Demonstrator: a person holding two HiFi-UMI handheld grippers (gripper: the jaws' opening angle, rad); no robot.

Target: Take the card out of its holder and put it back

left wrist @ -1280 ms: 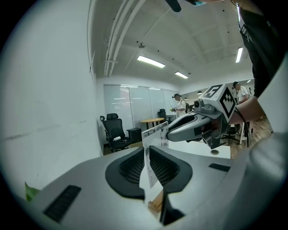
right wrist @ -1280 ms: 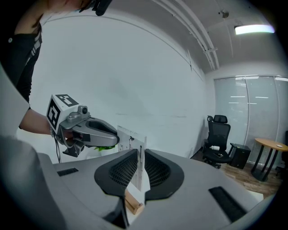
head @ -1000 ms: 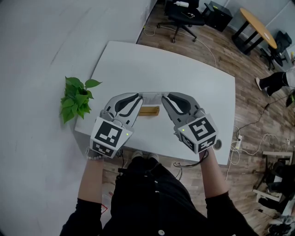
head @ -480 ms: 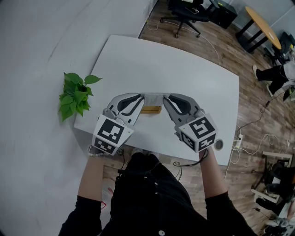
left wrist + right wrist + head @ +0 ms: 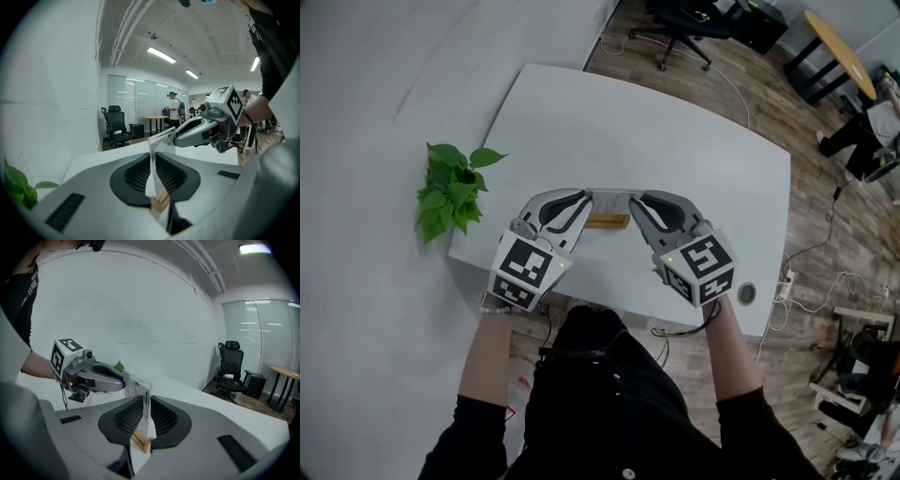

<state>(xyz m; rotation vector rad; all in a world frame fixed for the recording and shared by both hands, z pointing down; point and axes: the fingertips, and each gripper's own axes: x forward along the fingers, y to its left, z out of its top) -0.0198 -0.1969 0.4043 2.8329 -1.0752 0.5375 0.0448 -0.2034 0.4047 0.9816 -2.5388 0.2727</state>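
Thin translucent white card (image 5: 607,195) stands upright on edge, pinched at both short ends: my left gripper (image 5: 584,199) clamps one end between its black ribbed pads, and my right gripper (image 5: 633,199) clamps the other. Both forearms reach forward over the white counter (image 5: 675,150). The grippers angle inward towards each other and tip slightly down, with their marker cubes nearest me. The small light wooden holder block (image 5: 607,222) lies on the counter directly beneath the card. I cannot tell whether the card's lower edge sits in it.
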